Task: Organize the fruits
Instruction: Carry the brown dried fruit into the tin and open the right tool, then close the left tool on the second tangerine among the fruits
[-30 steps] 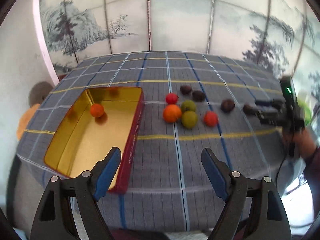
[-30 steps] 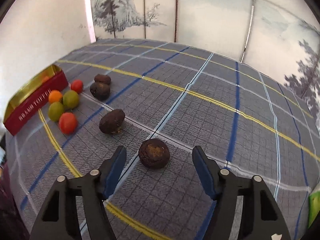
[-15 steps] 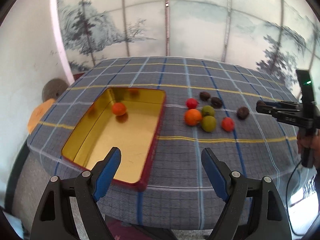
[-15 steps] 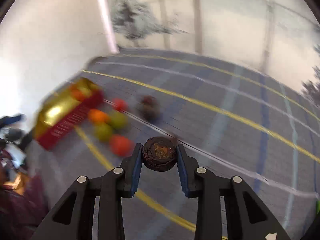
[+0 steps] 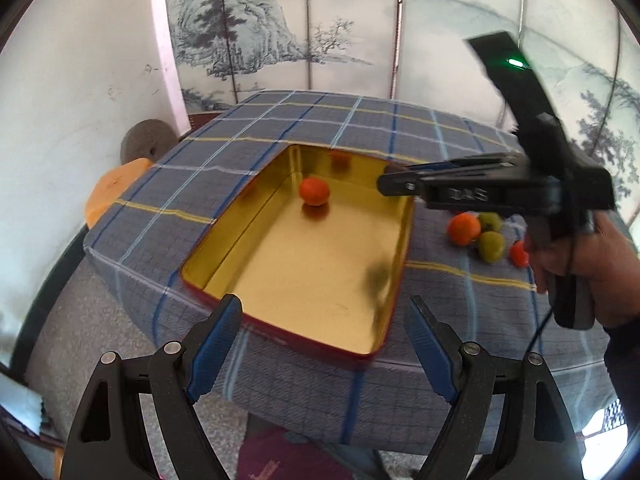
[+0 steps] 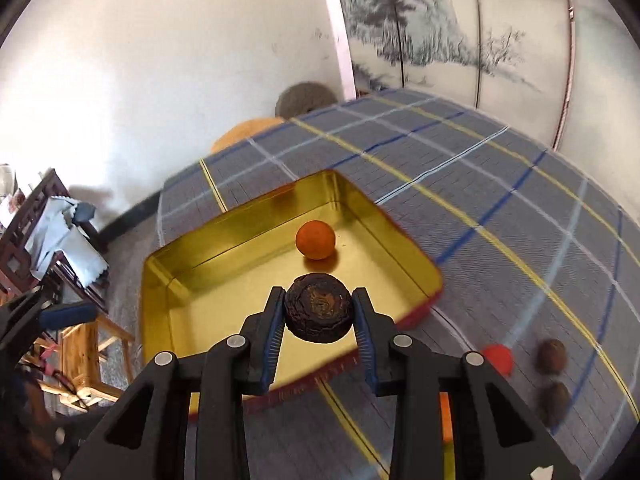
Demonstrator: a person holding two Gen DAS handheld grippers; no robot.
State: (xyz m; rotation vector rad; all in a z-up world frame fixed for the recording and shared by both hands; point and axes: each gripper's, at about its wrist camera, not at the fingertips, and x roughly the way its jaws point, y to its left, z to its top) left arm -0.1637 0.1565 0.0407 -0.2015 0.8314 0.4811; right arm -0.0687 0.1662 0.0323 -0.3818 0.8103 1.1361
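Observation:
My right gripper [image 6: 319, 322] is shut on a dark brown wrinkled fruit [image 6: 319, 307] and holds it above the near part of the gold tin with red sides [image 6: 176, 284]. One orange fruit [image 6: 315, 239] lies inside the tin. In the left wrist view the tin [image 5: 396, 260] sits at the table's near left, with the orange fruit [image 5: 314, 191] at its far end. The right gripper [image 5: 390, 178] reaches in over the tin's far right corner. My left gripper [image 5: 320, 344] is open and empty, low before the tin.
Loose fruits lie right of the tin: an orange one [image 5: 463, 229], two green ones [image 5: 491, 245] and a red one [image 5: 519, 254]. Two dark fruits [image 6: 551, 356] and a red one [image 6: 497, 358] show in the right wrist view. Wooden chairs [image 6: 36, 236] stand left of the checked tablecloth [image 6: 500, 200].
My right gripper closed on the dark fruit, lifted it and carried it left over the tin. My left gripper drew back and to the left, staying open.

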